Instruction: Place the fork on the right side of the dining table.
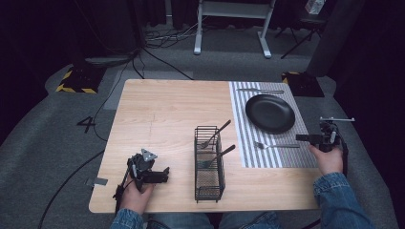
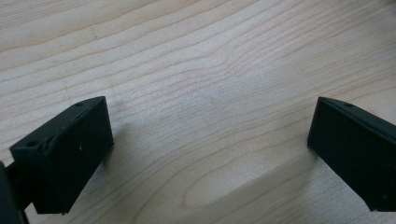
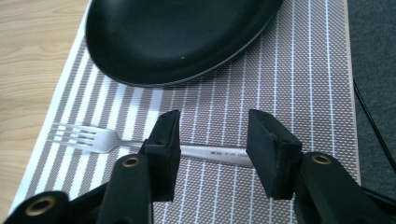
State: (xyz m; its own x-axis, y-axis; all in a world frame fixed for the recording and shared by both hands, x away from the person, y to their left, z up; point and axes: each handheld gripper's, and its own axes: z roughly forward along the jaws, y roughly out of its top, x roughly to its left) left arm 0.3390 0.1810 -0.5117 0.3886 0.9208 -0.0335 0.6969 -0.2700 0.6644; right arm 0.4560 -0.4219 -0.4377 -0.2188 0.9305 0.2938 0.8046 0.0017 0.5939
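Matt woodgrain table (image 1: 162,114), woven placemat (image 1: 298,143)

a "4" (image 1: 86,124) is marked on the grey floor; the fork (image 3: 140,144) handle's stamp is unreadable

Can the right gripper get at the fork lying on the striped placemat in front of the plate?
Probably yes. The right gripper is open, its jaws astride the fork handle, with nothing between them. The black plate lies clear beyond it.

1 plate (image 1: 270,113), 1 placemat (image 1: 286,155), 1 wire caddy (image 1: 208,183), 3 forks (image 1: 276,145), 1 knife (image 1: 259,90)
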